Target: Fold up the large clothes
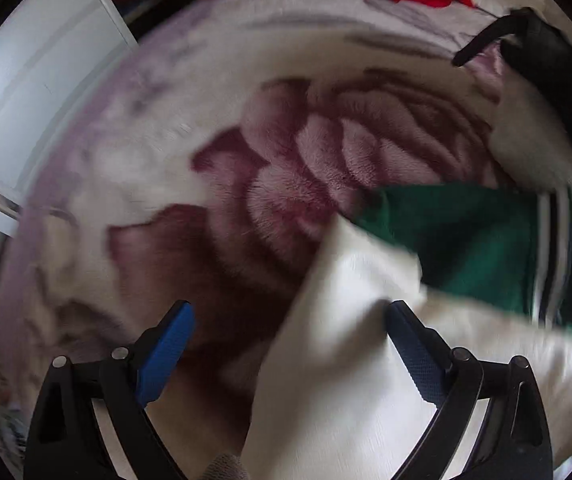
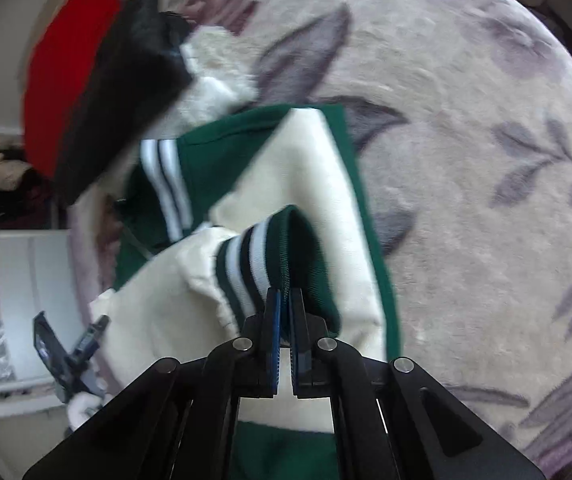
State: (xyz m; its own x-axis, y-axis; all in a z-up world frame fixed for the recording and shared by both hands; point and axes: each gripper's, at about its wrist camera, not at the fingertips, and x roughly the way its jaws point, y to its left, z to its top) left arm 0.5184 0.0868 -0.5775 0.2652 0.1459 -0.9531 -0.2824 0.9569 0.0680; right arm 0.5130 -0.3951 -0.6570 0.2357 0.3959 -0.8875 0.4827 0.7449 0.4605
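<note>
While the right gripper [image 2: 284,312] is pinching the jacket [image 2: 245,200] cuff [image 2: 269,252], the left gripper [image 1: 288,320] is hanging wide open, empty, over the blanket [image 1: 286,152].

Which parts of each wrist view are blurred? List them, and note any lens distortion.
Left wrist view: the cream sleeve and blanket edge smear with motion; the rose print at centre is fairly sharp. Right wrist view: the black garment and red cloth streak; the striped cuff stays readable. Both are fisheye, bowed toward dark corners.
</note>
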